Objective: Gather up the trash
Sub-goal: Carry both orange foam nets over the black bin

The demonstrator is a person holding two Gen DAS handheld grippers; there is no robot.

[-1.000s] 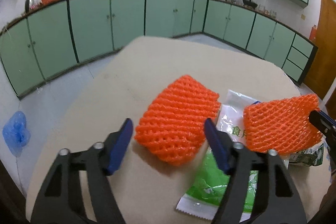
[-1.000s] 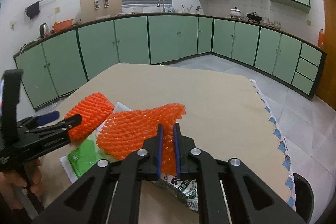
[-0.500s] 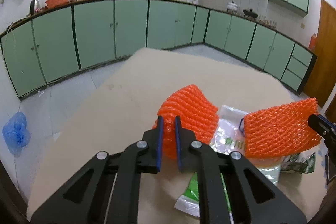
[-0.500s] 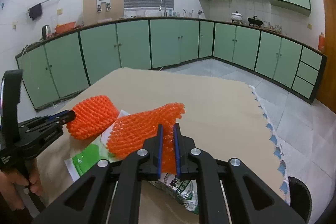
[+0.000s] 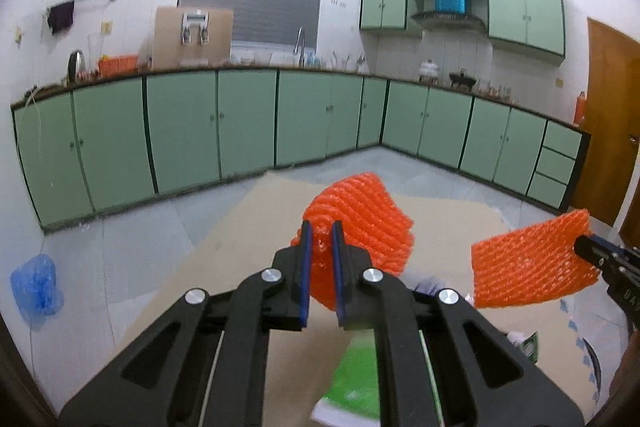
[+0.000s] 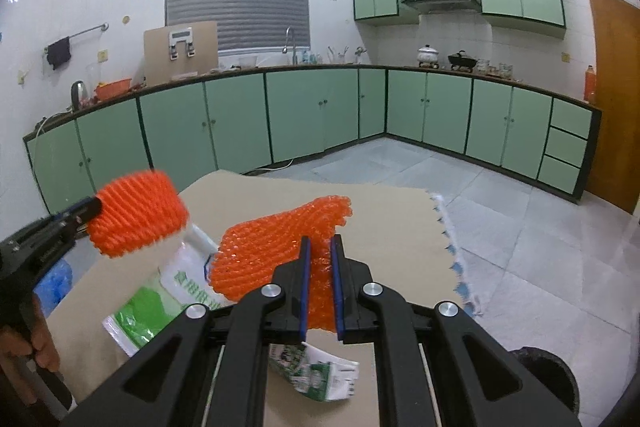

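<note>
My left gripper (image 5: pixel 319 231) is shut on an orange foam fruit net (image 5: pixel 360 215) and holds it up off the tan table (image 5: pixel 248 227). It also shows in the right wrist view (image 6: pixel 138 213), held by the left gripper (image 6: pixel 94 206). My right gripper (image 6: pixel 320 251) is shut on a second orange foam net (image 6: pixel 276 247), lifted above the table; in the left wrist view this net (image 5: pixel 528 263) hangs at the right from the right gripper (image 5: pixel 580 249). A green and white plastic bag (image 6: pixel 168 291) and a crumpled green wrapper (image 6: pixel 316 373) lie on the table.
The tan table (image 6: pixel 392 219) has a scalloped cloth edge (image 6: pixel 452 247) on its right side. A dark bin rim (image 6: pixel 548 379) shows at the lower right. A blue plastic bag (image 5: pixel 34 285) lies on the floor at the left. Green cabinets line the walls.
The left gripper closed on the first net a second ago and has since lifted it off the table. The right gripper has raised its net too. Both views tilted upward.
</note>
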